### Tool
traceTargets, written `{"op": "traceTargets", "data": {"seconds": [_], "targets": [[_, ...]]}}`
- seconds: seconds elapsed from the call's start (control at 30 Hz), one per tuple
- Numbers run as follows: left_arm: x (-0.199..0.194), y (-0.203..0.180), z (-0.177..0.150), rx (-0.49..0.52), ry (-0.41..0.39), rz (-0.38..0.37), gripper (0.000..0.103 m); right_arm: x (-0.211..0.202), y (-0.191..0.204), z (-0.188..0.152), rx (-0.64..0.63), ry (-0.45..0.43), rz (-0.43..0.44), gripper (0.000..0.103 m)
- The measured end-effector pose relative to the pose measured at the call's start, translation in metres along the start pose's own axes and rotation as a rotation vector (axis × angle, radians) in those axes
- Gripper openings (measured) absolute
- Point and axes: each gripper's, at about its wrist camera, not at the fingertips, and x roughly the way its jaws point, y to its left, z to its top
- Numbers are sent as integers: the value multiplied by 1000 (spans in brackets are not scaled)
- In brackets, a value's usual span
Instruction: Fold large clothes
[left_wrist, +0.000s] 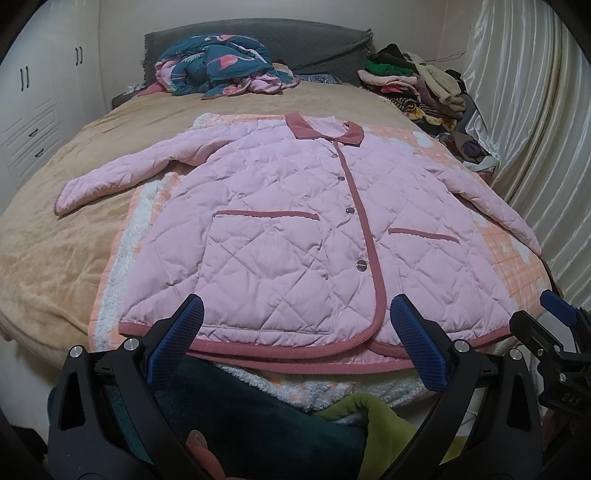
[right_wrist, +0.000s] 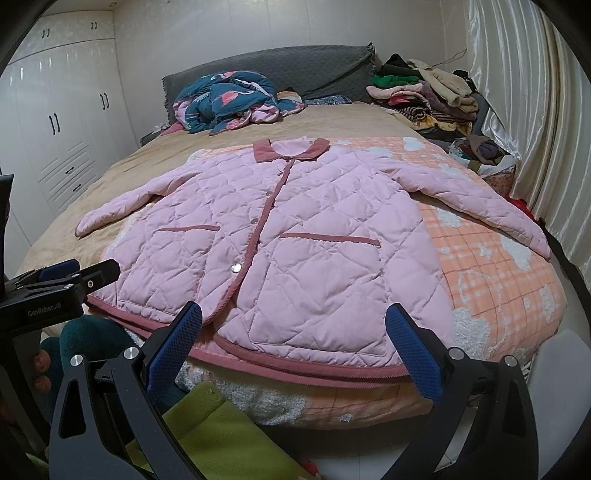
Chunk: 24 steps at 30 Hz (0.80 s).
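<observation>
The pink jacket lies flat and buttoned on the bed, face up, with both sleeves spread out, so no fold has been made yet and all the folding is left to do. The left claw and the right claw both hang at the hem with their jaws wide apart and nothing in them. The bottom of the hem dips over the bed's edge, and the pile of clothes far back is too jumbled to sort out.
</observation>
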Motion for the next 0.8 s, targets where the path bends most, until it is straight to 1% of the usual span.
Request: {"op": "traceTargets", "data": {"seconds": [0.27,0.5,0.8], "targets": [[-1,2,5,6,-4,2,95,6,10,3,-11,9,16,99],[0,3,5,7,-3,1,95,10,7,5,-11,5,37,99],[10,7,20,0,-9,-1,95,22,4,18,-17,14,53,99]]}}
